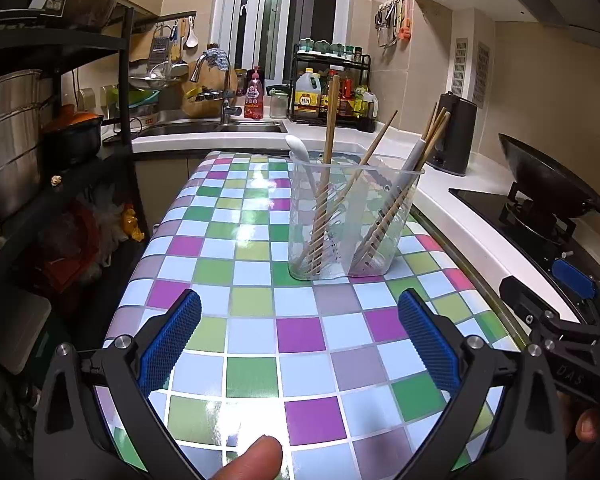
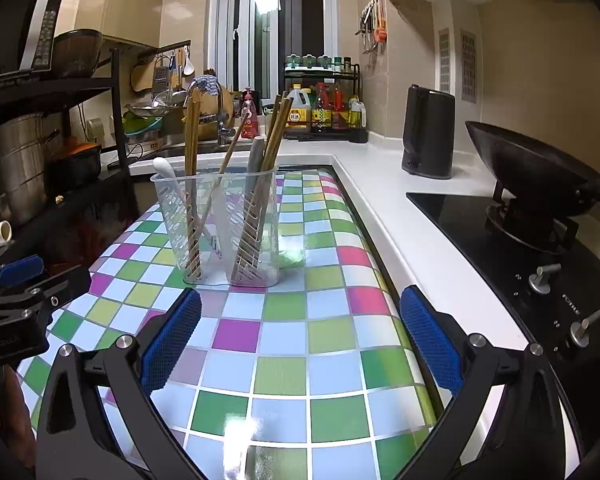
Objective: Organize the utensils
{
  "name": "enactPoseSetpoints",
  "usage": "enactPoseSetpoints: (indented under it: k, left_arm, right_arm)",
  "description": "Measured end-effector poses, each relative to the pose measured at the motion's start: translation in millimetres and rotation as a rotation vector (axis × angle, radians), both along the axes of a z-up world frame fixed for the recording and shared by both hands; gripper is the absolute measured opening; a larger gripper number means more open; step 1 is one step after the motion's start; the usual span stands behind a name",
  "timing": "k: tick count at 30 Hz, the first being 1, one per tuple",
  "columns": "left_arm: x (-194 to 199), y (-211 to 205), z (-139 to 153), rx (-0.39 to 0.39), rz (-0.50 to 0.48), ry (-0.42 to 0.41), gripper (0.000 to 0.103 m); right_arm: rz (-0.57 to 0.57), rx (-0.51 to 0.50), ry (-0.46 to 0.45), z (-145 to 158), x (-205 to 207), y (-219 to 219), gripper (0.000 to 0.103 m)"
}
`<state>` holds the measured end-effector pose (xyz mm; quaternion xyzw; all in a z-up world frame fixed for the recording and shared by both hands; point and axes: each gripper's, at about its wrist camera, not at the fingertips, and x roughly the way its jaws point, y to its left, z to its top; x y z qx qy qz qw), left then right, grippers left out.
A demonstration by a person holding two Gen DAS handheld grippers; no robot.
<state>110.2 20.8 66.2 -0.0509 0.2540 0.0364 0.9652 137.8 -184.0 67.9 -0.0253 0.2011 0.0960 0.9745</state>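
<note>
On the checkered tabletop (image 1: 256,344), clear holder (image 1: 352,220) of upright chopsticks (image 1: 327,152); both grippers' jaws wide, empty.

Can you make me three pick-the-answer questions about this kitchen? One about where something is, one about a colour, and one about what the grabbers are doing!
1. Where does the clear plastic utensil holder stand?
A. on the checkered tabletop
B. in the sink
C. on the stove

2. What colour are the pads on the hand-held grippers?
A. red
B. blue
C. yellow

3. How are the left hand-held gripper and the right hand-held gripper?
A. both shut on chopsticks
B. one open, one shut
C. both open and holding nothing

Answers:
1 A: its base sits on the coloured squares.
2 B: the ribbed pads show blue in both views.
3 C: a wide gap with only tabletop shows between each pair of fingers.
</note>
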Motion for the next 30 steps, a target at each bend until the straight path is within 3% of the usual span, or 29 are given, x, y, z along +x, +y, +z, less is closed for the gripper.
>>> enactPoseSetpoints:
  k: [30]
  left_arm:
    - [-1, -2, -10, -0.002, 0.002, 0.030, 0.096]
  right_arm:
    - [-0.023, -0.009, 0.010, -5, 5, -7, 0.098]
